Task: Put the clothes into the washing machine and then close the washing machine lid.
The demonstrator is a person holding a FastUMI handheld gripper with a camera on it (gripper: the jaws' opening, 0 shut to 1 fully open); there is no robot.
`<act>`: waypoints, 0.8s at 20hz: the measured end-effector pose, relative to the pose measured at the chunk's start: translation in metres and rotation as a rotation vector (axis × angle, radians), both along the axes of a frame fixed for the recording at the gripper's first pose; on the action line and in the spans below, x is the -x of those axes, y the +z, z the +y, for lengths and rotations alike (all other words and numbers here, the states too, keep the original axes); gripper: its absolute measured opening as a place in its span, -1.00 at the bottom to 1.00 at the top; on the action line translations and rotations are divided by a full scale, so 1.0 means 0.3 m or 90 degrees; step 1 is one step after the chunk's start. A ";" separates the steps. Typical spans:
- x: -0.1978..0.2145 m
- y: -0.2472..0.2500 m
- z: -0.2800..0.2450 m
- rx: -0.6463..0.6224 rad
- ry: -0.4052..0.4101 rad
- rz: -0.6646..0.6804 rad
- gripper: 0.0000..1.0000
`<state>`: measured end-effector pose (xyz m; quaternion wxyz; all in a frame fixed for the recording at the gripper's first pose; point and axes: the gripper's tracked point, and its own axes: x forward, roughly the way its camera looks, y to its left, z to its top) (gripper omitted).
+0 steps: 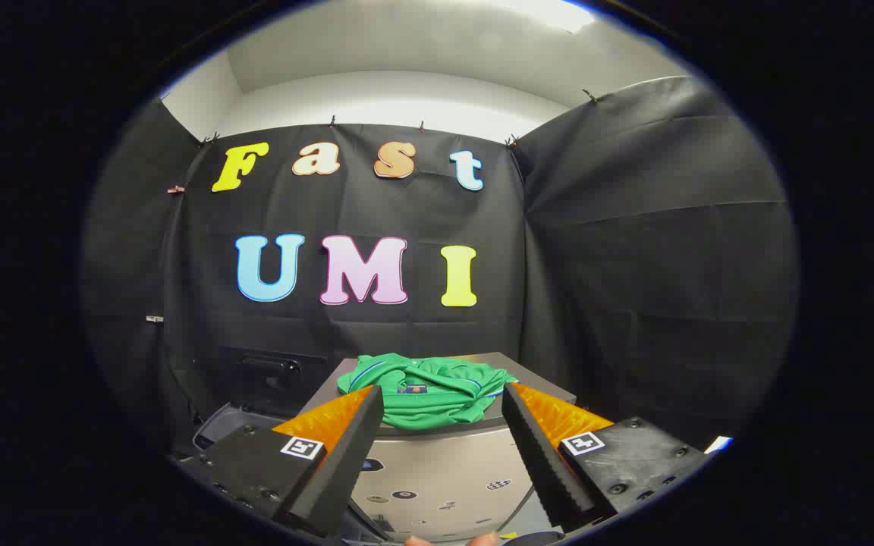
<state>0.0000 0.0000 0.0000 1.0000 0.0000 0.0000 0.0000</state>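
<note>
A crumpled green garment (425, 390) with blue trim lies on top of a grey box-shaped appliance (437, 474), just beyond my fingertips. My gripper (443, 400) is open, its two fingers spread wide on either side of the garment, with nothing held between them. To the left of the appliance and lower down, a dark open tub with a raised dark lid (266, 375) looks like the washing machine; its inside is mostly hidden behind my left finger (346, 455).
Black cloth walls close in the booth behind and to the right of the appliance. The appliance's front face carries several small stickers. Fingertips of a person's hand (452, 540) show at the very bottom, below the fingers.
</note>
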 end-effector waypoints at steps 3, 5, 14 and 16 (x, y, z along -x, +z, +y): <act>0.007 -0.010 -0.004 -0.003 0.000 0.004 0.96; 0.008 -0.014 -0.002 -0.004 0.001 0.006 0.96; 0.008 -0.031 0.008 -0.007 0.004 0.015 0.96; 0.001 -0.031 0.008 -0.010 0.005 0.015 0.96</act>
